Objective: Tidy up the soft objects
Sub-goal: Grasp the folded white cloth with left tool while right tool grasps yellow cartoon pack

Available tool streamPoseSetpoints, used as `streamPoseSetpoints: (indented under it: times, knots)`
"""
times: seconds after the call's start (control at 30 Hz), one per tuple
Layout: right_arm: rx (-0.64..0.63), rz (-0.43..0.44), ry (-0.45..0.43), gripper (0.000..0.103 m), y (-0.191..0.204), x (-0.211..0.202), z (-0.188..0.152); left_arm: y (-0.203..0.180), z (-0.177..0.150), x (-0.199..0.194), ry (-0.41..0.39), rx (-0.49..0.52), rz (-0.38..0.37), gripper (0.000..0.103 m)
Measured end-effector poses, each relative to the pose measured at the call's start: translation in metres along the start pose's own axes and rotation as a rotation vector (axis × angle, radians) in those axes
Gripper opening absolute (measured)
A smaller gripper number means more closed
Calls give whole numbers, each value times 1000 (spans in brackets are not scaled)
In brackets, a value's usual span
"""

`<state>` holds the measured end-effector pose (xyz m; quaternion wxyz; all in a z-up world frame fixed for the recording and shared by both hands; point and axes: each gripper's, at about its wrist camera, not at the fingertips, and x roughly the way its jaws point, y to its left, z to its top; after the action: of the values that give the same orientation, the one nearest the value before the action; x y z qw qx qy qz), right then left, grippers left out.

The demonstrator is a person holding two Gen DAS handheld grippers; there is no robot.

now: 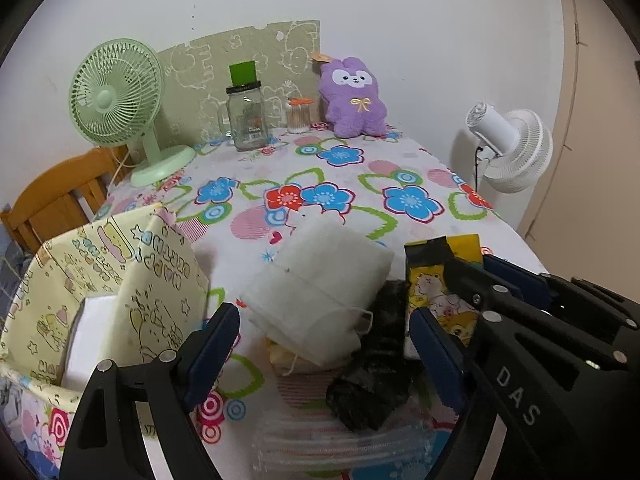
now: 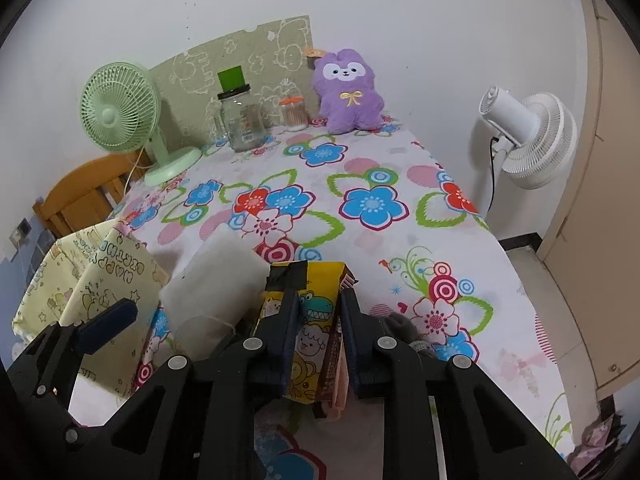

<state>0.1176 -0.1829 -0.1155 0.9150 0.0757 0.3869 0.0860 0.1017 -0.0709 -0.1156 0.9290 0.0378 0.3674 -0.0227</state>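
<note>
So far, the left wrist view shows little put away. The yellow fabric bin point(image 1: 120, 280) sits at the table's left edge with only a white block point(image 1: 86, 344) visible inside it. The left gripper point(image 1: 320, 344) hangs with its jaws spread wide and nothing between the pads, above a loose pile on the flowered tablecloth point(image 1: 360, 184): a white mesh pouch point(image 1: 320, 284) lies on top, a crumpled black bag point(image 1: 376, 384) beside it, and something pale yellow pokes out underneath, too hidden to name. To the right, the yellow cartoon packet point(image 1: 436, 280) stands up in the right gripper's grasp, just beside the pile. The purple plush point(image 1: 354, 96) leans at the far wall, well apart from the bin.

From the right wrist view, the right gripper point(image 2: 318, 340) is clenched on the yellow cartoon packet, its pads pressing both sides; whether the packet is lifted off the cloth I cannot tell. A grey knitted item point(image 2: 404, 330) lies just right of the jaws, unsorted. The bin is off to the left, near but not reached.

My judgement: sorting is at an early stage, with one item gripped and the packet, pouch, black bag, grey item and perhaps the plush left to go.
</note>
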Motion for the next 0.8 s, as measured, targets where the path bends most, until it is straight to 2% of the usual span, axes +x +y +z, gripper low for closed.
streamPoseSetpoints:
  times: [0.2,0.3,0.37,0.43,0.67,0.73,0.8]
  knots:
    - [13,27,8,29,-1,3,6,3,9,6,-4,0,53,88]
    - [10,31,11,44,0,5,9,6,12,12,-4,-8,68,88]
    - [5,27,6,61,1,6,10,7,14,17,1,-7,77,88]
    - [-3,25,11,65,3,8,11,6,14,23,6,2,79,88]
    - [27,7,80,65,-1,28,7,4,10,41,41,30,62,88]
    - [41,10,97,65,-3,34,6,4,9,45,49,34,56,85]
    - [54,19,103,58,-4,37,4,4,8,46,53,37,46,76]
